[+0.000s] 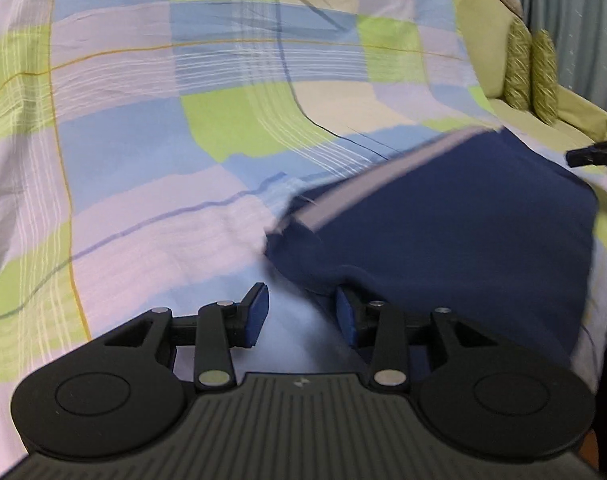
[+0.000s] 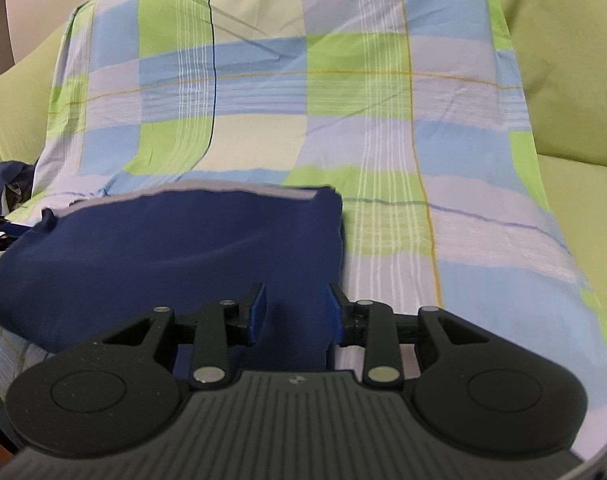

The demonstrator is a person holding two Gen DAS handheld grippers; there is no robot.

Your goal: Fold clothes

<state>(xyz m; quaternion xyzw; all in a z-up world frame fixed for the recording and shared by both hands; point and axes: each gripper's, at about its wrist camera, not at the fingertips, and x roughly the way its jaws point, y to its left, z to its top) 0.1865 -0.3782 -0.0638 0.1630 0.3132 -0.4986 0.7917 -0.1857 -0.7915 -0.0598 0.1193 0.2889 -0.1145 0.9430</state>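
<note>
A folded navy garment (image 1: 463, 240) with a pale grey band along its far edge lies on a checked sheet (image 1: 143, 160). My left gripper (image 1: 301, 314) stands open at the garment's near left corner. The cloth's edge drapes onto its right pad (image 1: 345, 318), and only sheet shows between the jaws. In the right wrist view the same garment (image 2: 163, 248) fills the lower left. My right gripper (image 2: 295, 312) stands open over its near right corner, with a fold of navy cloth lying between the pads. A black tip of the right gripper (image 1: 595, 152) shows at the far right edge.
The checked sheet (image 2: 383, 120) covers a green sofa (image 2: 563, 80). Two patterned green cushions (image 1: 531, 72) stand on end against its arm. More dark blue cloth (image 2: 3, 180) lies at the left edge, and a grey curtain (image 1: 575, 20) hangs behind the sofa.
</note>
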